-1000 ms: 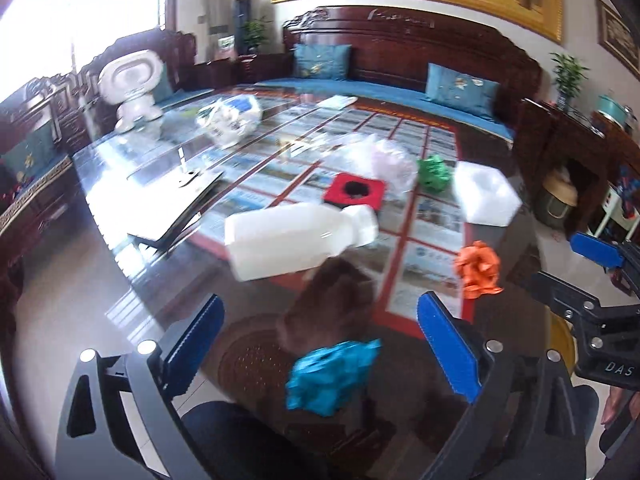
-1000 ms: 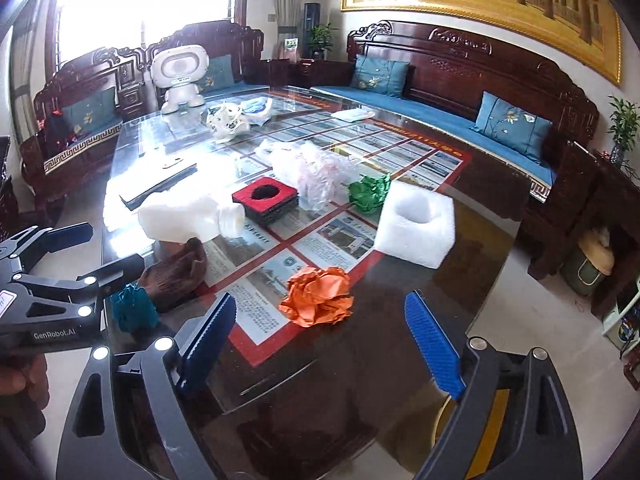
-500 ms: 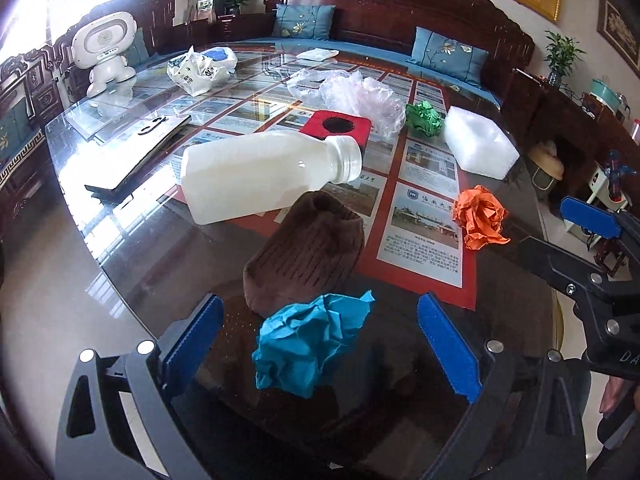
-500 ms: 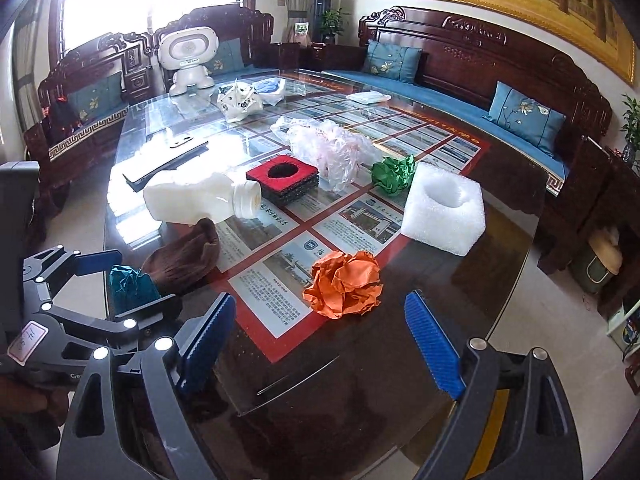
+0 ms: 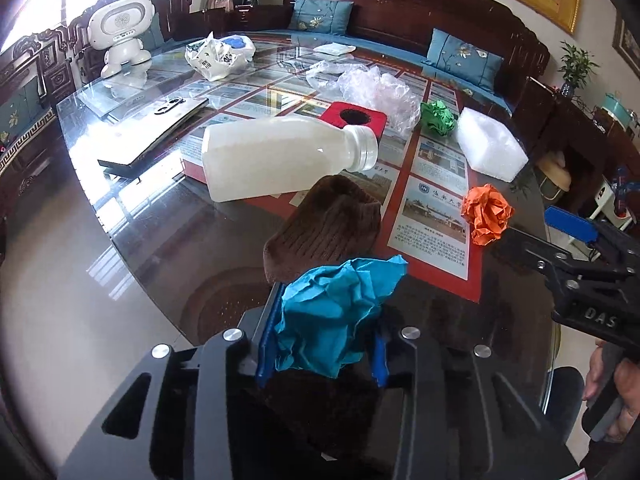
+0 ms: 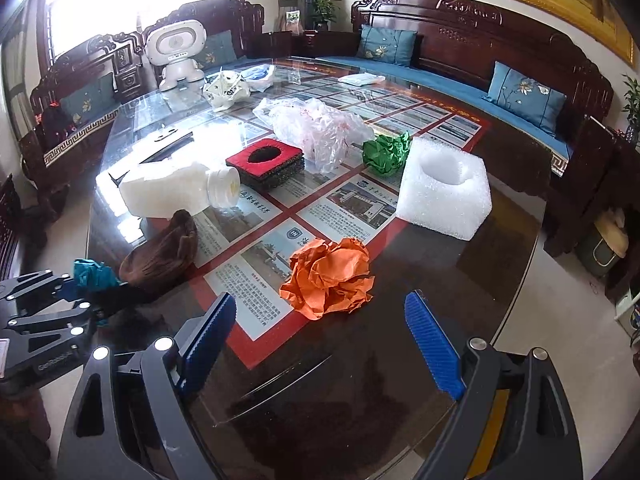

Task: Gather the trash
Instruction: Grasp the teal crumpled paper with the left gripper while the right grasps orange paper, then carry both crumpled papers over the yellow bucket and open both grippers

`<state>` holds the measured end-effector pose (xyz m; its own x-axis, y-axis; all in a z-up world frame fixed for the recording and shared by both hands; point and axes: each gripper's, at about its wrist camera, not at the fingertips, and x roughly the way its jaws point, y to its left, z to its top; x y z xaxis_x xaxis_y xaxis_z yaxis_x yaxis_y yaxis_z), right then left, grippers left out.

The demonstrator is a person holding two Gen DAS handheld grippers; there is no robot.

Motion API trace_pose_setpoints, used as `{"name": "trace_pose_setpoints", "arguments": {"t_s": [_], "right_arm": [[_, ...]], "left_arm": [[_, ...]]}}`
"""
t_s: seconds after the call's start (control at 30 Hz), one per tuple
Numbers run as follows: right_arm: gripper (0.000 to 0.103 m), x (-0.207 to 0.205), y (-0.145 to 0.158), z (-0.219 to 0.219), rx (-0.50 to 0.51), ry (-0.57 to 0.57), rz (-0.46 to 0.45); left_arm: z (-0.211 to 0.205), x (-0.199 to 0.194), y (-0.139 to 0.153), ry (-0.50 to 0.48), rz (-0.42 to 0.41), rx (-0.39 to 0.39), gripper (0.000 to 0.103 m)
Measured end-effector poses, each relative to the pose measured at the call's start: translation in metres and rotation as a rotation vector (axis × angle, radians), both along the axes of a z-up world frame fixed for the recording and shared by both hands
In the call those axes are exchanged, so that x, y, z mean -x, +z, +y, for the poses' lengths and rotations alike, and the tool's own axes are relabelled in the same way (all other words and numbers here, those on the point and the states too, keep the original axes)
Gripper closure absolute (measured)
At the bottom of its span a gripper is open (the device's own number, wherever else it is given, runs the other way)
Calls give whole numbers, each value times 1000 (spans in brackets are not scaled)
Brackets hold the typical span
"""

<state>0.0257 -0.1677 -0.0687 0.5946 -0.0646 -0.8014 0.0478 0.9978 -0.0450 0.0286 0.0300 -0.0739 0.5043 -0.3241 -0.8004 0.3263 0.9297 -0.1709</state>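
Note:
My left gripper (image 5: 322, 344) is shut on a crumpled teal paper ball (image 5: 336, 312) at the near edge of the glass table (image 5: 168, 240); the ball also shows in the right wrist view (image 6: 94, 274). My right gripper (image 6: 320, 344) is open and empty, its blue pads either side of a crumpled orange paper ball (image 6: 330, 276), just short of it. The orange ball shows in the left wrist view (image 5: 486, 218) too. Further back lie a green paper ball (image 6: 386, 152), a clear plastic bag (image 6: 320, 128), a white foam block (image 6: 446, 188) and a toppled white bottle (image 6: 176, 192).
A brown knitted cloth (image 5: 324, 228) lies just beyond the teal ball. A red-topped black pad (image 6: 266, 162), a dark tablet (image 5: 156, 132), a white bag (image 5: 218, 56) and a white robot toy (image 6: 176, 54) stand further back. Wooden sofas ring the table.
My left gripper moved forward and closed on the teal paper ball. My right gripper moved closer to the orange ball and stayed open.

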Motion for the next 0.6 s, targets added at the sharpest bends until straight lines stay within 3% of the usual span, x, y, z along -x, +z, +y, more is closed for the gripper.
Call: {"name": "trace_pose_setpoints", "arguments": {"t_s": [0.33,0.37,0.43,0.6], "right_arm": [[21,-37,-24,-6,5,-2,54],[24,-39,-25,-7,8,-4,58],[55,-41,-29,-8,3,-1,72],[57,-34,-29,-12,-39,16,61]], "left_arm": [[3,4,15,-22,-13,44,66],[2,5,16,-29,-16,46,66],[-2,4,18,-40,-20,50,66],[-13,3,19,-67,-28,46,66]]}}
